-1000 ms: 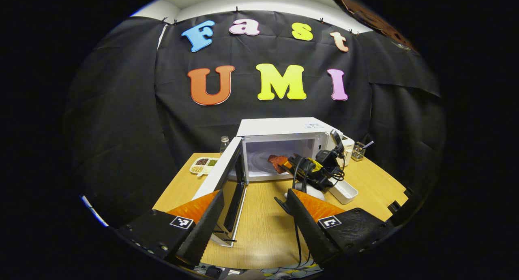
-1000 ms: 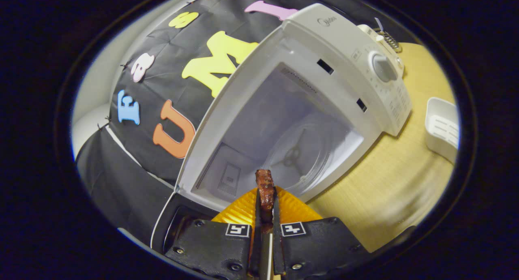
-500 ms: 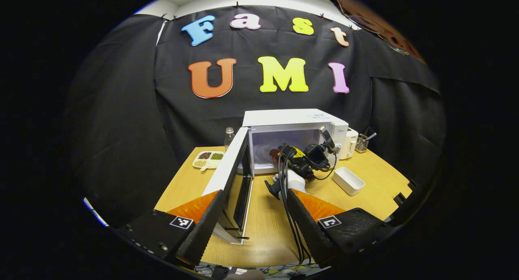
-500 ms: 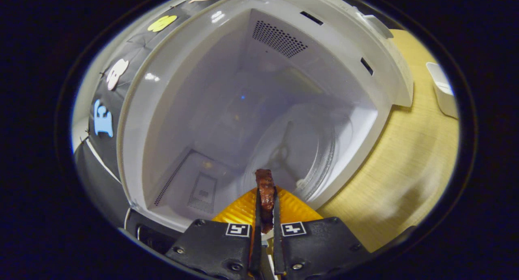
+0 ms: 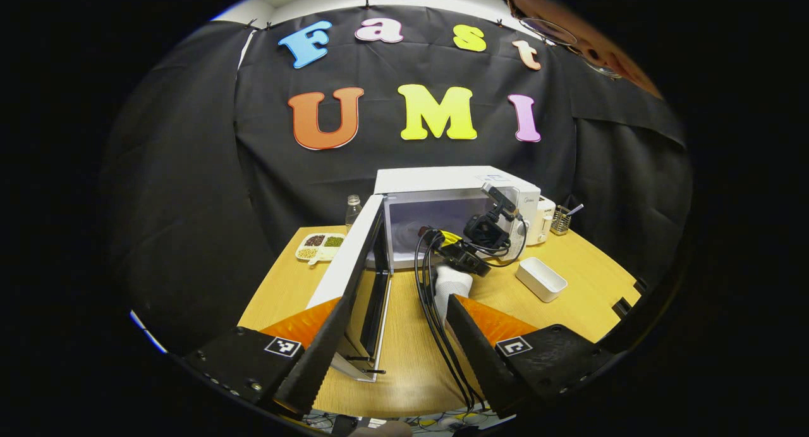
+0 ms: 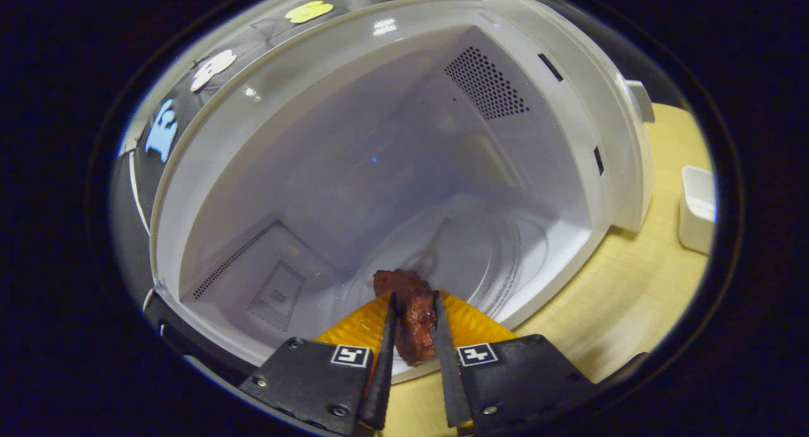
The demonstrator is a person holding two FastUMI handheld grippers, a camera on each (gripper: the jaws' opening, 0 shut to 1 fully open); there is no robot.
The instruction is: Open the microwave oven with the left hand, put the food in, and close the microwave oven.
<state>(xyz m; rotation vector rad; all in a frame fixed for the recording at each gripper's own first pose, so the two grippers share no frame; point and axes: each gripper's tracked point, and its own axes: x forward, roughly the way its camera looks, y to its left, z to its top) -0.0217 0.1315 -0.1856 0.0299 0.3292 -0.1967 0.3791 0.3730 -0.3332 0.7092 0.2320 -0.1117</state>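
Microwave oven (image 5: 455, 179): white casing, pale grey cavity. Food (image 6: 411, 310): dark reddish-brown. Table (image 5: 404, 361): light wood grain. Tray (image 5: 540, 279): white. Glove (image 5: 450, 284): white.

— How many appliances do we count on the wooden table (image 5: 569, 298)?
— We count one white box-shaped microwave oven (image 5: 442, 184) with one door (image 5: 351, 272) swung open, and one small white appliance (image 5: 543, 212) beside it.
— And dishes?
— We see one white rectangular plastic tray (image 5: 539, 279), one white divided dish (image 5: 319, 247) with three fillings, one clear glass bottle (image 5: 352, 209) and one wire holder (image 5: 559, 221).
— Food?
— One dark red-brown chunk of meat (image 6: 411, 313).
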